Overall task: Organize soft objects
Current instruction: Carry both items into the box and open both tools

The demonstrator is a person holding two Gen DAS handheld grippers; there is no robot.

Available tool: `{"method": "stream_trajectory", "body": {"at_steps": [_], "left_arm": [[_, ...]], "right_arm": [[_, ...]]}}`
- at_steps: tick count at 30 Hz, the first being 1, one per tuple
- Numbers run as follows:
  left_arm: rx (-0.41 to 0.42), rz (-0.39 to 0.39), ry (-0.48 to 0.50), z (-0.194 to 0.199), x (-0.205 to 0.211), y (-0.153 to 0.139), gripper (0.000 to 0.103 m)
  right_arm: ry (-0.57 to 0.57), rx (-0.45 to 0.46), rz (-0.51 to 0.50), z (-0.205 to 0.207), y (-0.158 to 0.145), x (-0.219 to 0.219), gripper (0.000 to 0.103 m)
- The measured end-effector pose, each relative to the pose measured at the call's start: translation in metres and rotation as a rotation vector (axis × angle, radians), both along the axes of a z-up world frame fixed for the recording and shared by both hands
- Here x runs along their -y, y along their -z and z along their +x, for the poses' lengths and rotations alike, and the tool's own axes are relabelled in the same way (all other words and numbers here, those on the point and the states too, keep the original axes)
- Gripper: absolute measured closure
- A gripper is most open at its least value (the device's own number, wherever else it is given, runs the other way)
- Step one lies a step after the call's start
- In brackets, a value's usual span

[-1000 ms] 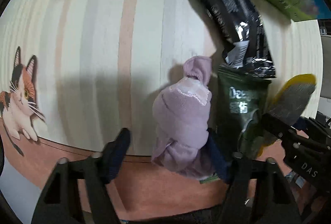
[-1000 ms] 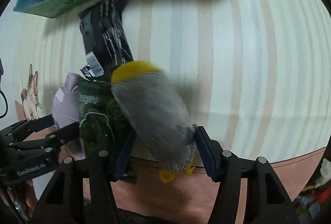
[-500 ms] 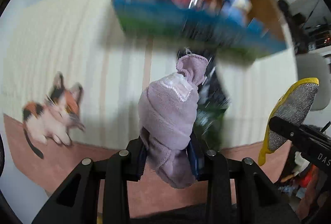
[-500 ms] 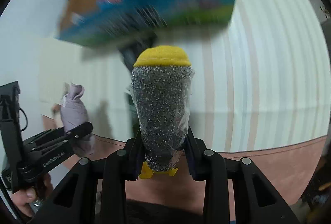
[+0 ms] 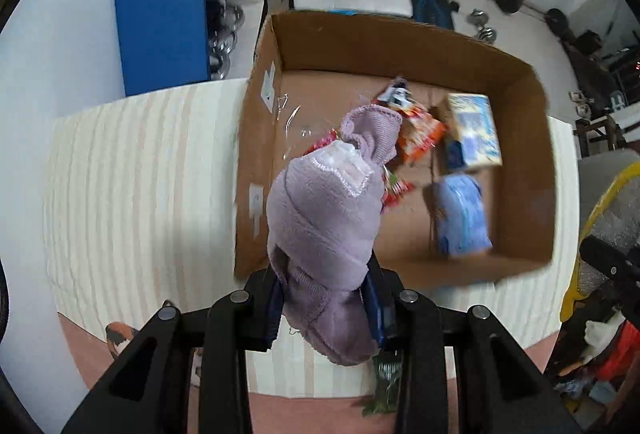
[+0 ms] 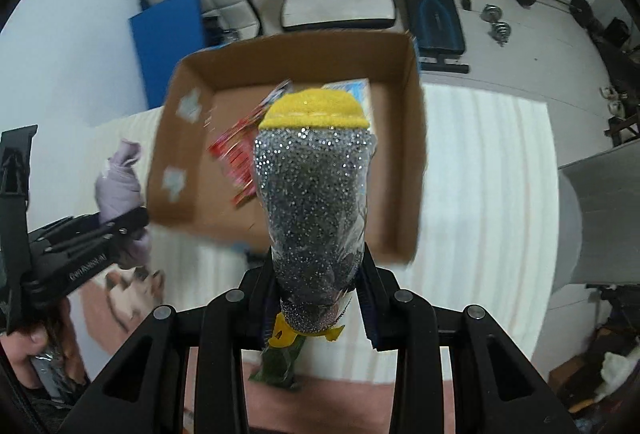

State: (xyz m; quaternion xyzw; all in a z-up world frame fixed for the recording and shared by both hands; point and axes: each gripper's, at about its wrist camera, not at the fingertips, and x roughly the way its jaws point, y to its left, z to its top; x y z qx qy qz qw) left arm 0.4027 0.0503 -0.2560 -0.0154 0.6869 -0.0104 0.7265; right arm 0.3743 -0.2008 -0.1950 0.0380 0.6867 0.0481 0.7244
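Observation:
My left gripper (image 5: 326,308) is shut on a rolled lilac sock (image 5: 326,218) and holds it in the air at the near left edge of an open cardboard box (image 5: 256,169). My right gripper (image 6: 318,308) is shut on a wrapped silver and yellow scrub sponge (image 6: 316,193), held up in front of the same box (image 6: 416,161). The sock (image 6: 118,181) and the left gripper (image 6: 88,250) show at the left of the right wrist view. The sponge (image 5: 608,226) shows at the right edge of the left wrist view.
The box holds red and orange snack packets (image 5: 418,131), a blue carton (image 5: 474,131) and a light blue soft bundle (image 5: 462,218). It stands on a striped table mat (image 5: 136,201) with a cat print (image 6: 132,288). A green packet (image 6: 280,364) lies below the right gripper. Chairs and weights stand behind.
Both grippers closed on their objects and lifted them off the mat. The views have risen and tilted, so the box's inside now shows.

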Motion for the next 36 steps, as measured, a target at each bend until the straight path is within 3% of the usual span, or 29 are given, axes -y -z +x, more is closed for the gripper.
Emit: {"method": "stream_trajectory", "body": {"at_steps": [6,12,14,16,19,20,21,23,29,32,36], "left_arm": [[-0.091,0.107,0.040,0.037,0.007,0.055,0.072],[-0.163,0.125,0.067,0.049,0.014,0.095,0.068],[-0.235,0.134,0.061,0.050,0.014,0.109,0.066],[-0.266,0.081,0.012,0.049,0.008,0.114,0.065],[-0.238,0.076,-0.017,0.049,0.003,0.110,0.046],[-0.222,0.073,-0.027,0.049,0.001,0.106,0.035],[-0.205,0.067,-0.038,0.049,0.000,0.102,0.025],[-0.176,0.070,-0.044,0.048,0.000,0.094,0.018],[-0.109,0.087,-0.030,0.039,0.004,0.069,0.012],[-0.073,0.081,-0.038,0.032,0.005,0.056,0.003],[-0.017,0.069,-0.047,0.017,0.005,0.030,0.002]], "right_arm": [[0.009,-0.108,-0.095,0.050,0.065,-0.008,0.067],[-0.021,-0.216,-0.159,0.073,0.123,-0.017,0.067],[-0.032,-0.258,-0.194,0.075,0.136,-0.018,0.057],[-0.017,-0.257,-0.184,0.077,0.140,-0.015,0.050],[0.007,-0.239,-0.169,0.079,0.133,-0.014,0.044],[0.008,-0.235,-0.175,0.080,0.131,-0.014,0.032],[0.010,-0.231,-0.161,0.080,0.129,-0.014,0.029],[0.015,-0.226,-0.152,0.080,0.123,-0.015,0.021],[0.023,-0.199,-0.128,0.073,0.112,-0.022,0.000],[0.022,-0.183,-0.120,0.064,0.110,-0.027,0.000],[0.036,-0.142,-0.089,0.052,0.093,-0.032,0.000]]}}
